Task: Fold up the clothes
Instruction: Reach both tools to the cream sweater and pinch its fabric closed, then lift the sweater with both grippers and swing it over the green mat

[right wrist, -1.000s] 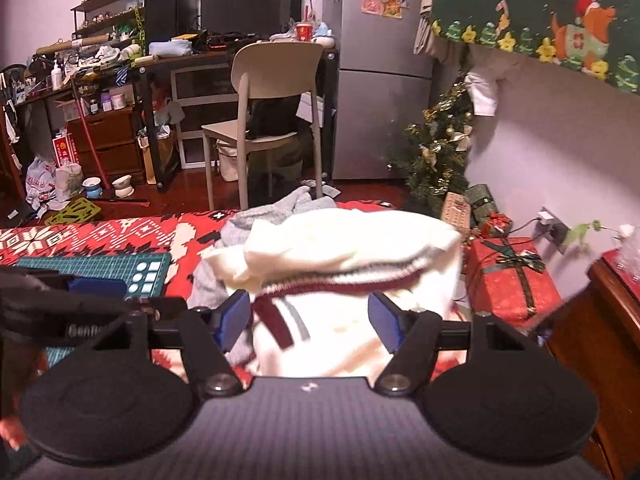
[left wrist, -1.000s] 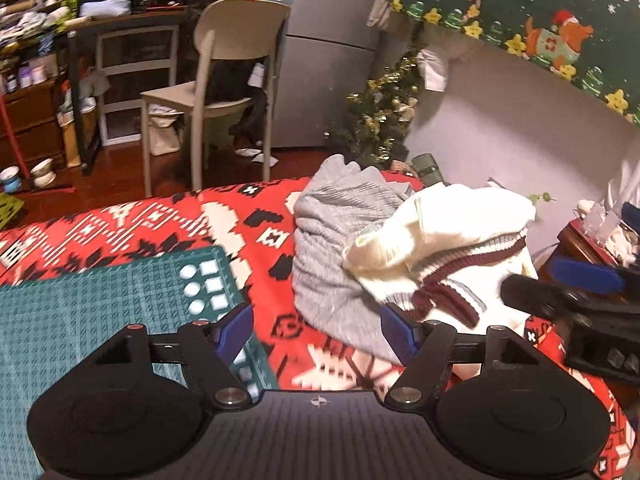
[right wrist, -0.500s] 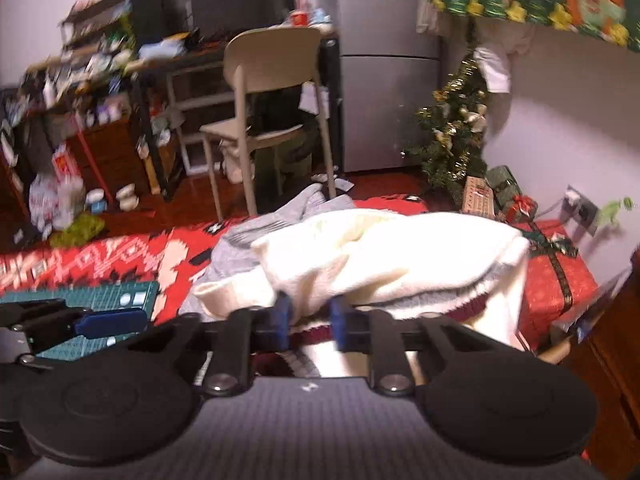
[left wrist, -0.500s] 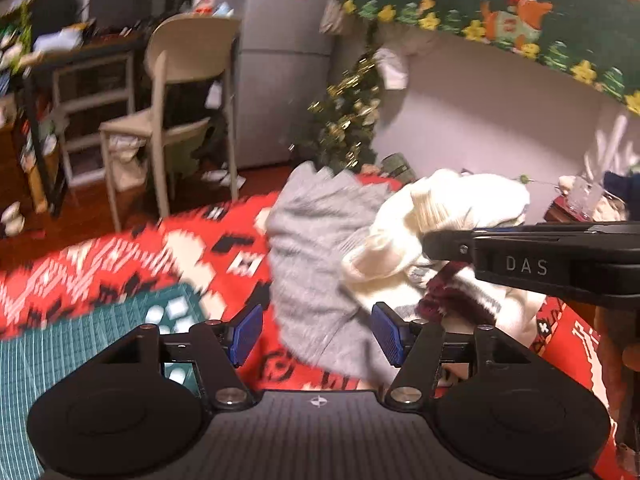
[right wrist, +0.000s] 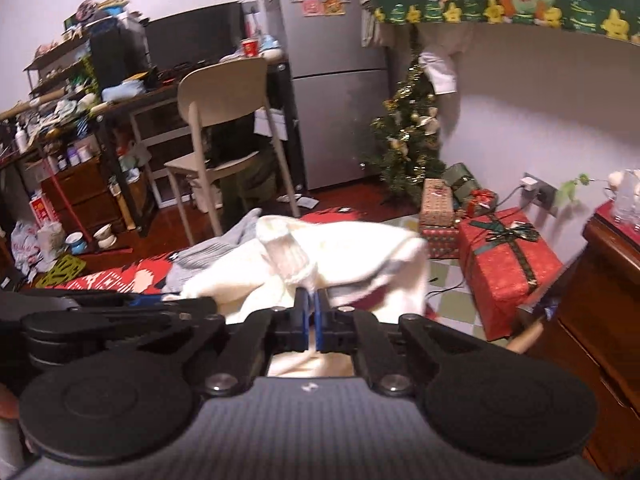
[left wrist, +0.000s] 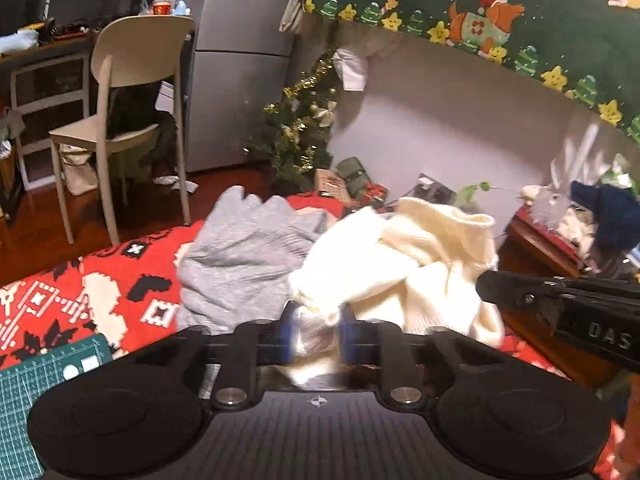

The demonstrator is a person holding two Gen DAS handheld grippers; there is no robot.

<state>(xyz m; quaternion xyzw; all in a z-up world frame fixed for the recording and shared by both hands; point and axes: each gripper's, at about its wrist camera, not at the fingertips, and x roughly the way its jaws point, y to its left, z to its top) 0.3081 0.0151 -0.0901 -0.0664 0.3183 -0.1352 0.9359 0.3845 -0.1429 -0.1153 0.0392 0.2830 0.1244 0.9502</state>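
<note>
a second ago both claws stood wide over the heap; now the right claw is clamped on a fold of the cream sweater, and the left claw is closing with a bunch of the same knit between its pads, so i judge the sweater is about to be lifted off the grey garment on the red patterned surface. the only legible writing is "das" on the right claw's arm in the left view; wall lettering is cut off.
</note>
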